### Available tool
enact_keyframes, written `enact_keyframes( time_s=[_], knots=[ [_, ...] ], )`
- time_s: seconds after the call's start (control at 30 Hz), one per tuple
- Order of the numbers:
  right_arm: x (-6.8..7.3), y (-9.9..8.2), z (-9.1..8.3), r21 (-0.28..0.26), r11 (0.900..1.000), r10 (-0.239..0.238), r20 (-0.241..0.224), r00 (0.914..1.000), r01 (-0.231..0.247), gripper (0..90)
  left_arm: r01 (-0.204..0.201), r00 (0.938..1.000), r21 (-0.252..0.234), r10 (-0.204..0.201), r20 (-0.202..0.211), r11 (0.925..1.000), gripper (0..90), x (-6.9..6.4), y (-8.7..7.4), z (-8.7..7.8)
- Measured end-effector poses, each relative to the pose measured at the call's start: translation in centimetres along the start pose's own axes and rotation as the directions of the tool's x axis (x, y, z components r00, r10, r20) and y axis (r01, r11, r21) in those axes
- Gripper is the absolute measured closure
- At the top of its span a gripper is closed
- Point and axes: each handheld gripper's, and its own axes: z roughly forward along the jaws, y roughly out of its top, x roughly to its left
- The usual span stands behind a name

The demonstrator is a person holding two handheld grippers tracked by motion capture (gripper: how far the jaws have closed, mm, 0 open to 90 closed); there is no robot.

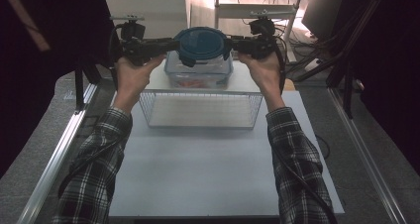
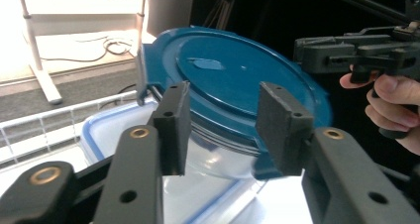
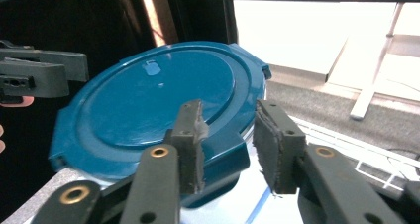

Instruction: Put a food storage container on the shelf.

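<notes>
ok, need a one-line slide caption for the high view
Two hand-held grippers, left gripper and right gripper, flank a round blue-lidded container above a rectangular clear container, behind a wire basket.

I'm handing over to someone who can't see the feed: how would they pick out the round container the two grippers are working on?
Start at the white wire basket in the middle of the table. Just beyond it stands a clear rectangular box with a blue-rimmed lid, and the round container sits above that, between the left gripper and right gripper. Its dark blue round lid with latch tabs sets it apart.
</notes>
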Motion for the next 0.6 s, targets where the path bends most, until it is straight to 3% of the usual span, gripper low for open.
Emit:
enact_keyframes(
  time_s=[0.1,0.2,0.37,0.5,0.6],
  knots=[
    [0.6,-0.4,-1.3,-0.005,0.9999,-0.016,-0.036,0.9992,0.016,76.7,-0.01,0.9994,0.001,0.01,0.034,0.9999,63.3,-0.6,-0.8,-0.6],
    [1.5,-1.3,-2.0,0.031,0.9983,-0.048,-0.058,0.9971,0.05,82.3,-0.022,0.9978,0.0,0.022,0.062,0.9997,67.5,-1.6,-1.8,-1.1],
    [2.2,-2.9,-1.7,0.075,0.9938,-0.073,-0.119,0.9902,0.082,83.9,-0.031,0.9936,0.015,0.029,0.109,0.9994,69.3,-2.9,-3.1,-0.4],
    [2.6,-3.5,-0.4,0.096,0.9916,-0.075,-0.128,0.989,0.087,83.5,-0.036,0.9956,0.039,0.033,0.088,0.9986,69.1,-3.4,-3.4,0.8],
    [2.8,-3.8,0.4,0.095,0.9915,-0.075,-0.132,0.9884,0.088,83.3,-0.026,0.9962,0.026,0.024,0.084,0.9993,69.7,-3.2,-3.3,1.0]
  ],
)
